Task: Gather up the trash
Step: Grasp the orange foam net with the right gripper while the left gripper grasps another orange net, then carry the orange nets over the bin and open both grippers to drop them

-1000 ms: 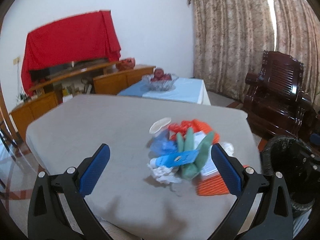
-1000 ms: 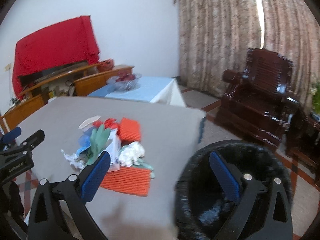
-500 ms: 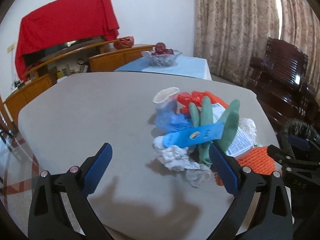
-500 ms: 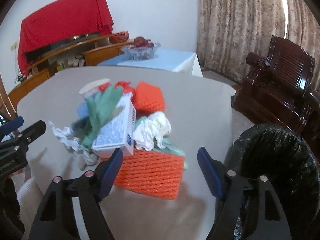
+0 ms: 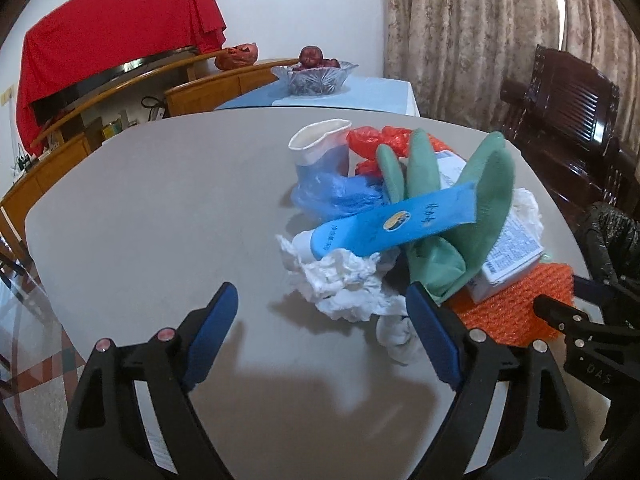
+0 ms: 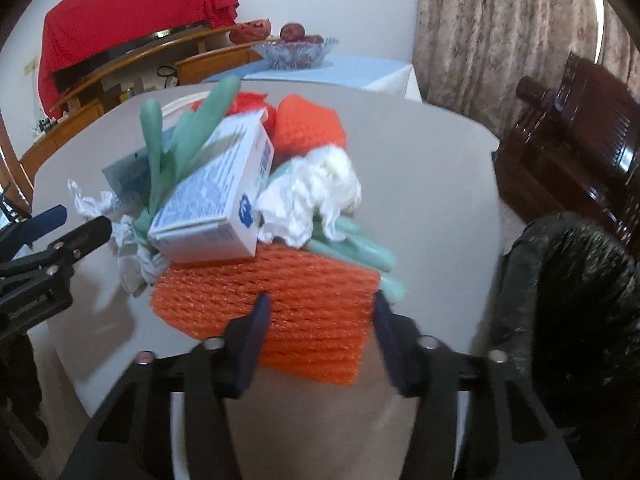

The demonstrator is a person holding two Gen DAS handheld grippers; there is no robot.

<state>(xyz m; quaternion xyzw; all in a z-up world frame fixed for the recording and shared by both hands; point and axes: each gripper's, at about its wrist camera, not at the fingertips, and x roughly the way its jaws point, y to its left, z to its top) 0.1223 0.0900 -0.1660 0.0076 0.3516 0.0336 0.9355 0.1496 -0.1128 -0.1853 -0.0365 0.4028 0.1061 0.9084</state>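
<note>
**Both grippers at the trash pile**

On the grey table (image 5: 160, 208) sits a heap: orange net (image 6: 280, 304), green glove (image 5: 472, 216), white box (image 6: 216, 204), blue tube (image 5: 392, 224), crumpled tissue (image 5: 344, 284). A black bin (image 6: 568, 288) stands beside the table. The right gripper (image 6: 320, 316), jaws just closing, straddles the net's near edge, not yet pressing. The left gripper (image 5: 320, 312), narrowing slightly, is released before the tissue.

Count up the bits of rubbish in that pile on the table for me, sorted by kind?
Orange foam nets: 2
Green rubber gloves: 2
White tissue wads: 2
Blue tube: 1
Blue plastic bag: 1
Red plastic bag: 1
White cup: 1
White box: 1
Total: 11
</note>
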